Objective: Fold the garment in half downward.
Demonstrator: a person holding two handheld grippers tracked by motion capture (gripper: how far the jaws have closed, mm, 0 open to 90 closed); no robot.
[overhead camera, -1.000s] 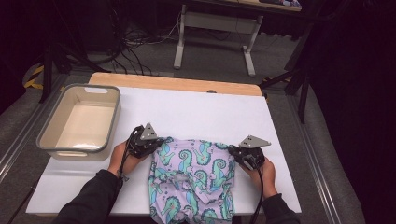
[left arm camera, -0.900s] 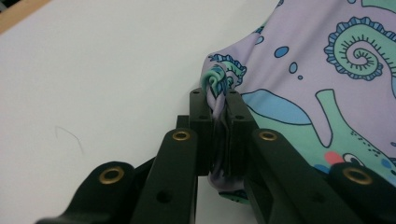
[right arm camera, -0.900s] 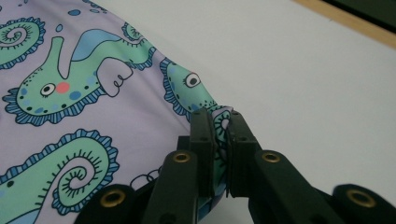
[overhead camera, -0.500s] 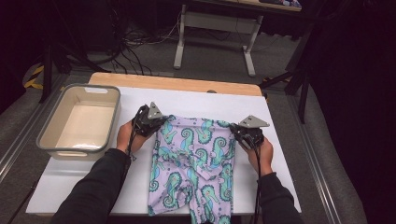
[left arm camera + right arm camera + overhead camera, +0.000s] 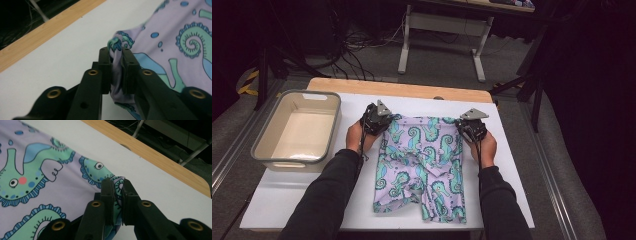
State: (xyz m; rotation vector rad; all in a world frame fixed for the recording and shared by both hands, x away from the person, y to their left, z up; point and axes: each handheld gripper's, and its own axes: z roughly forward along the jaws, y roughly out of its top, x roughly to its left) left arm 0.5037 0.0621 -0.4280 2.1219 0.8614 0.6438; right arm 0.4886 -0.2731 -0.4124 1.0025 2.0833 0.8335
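High view: grey tub left of shorts, well apart.

White surface with wood far edge; seahorse-print shorts lie spread near the middle, grey tub sits left.

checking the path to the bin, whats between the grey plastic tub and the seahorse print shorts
In the high view, the left gripper and the hand holding it lie between the grey plastic tub and the lilac seahorse-print shorts; below them, bare white table.
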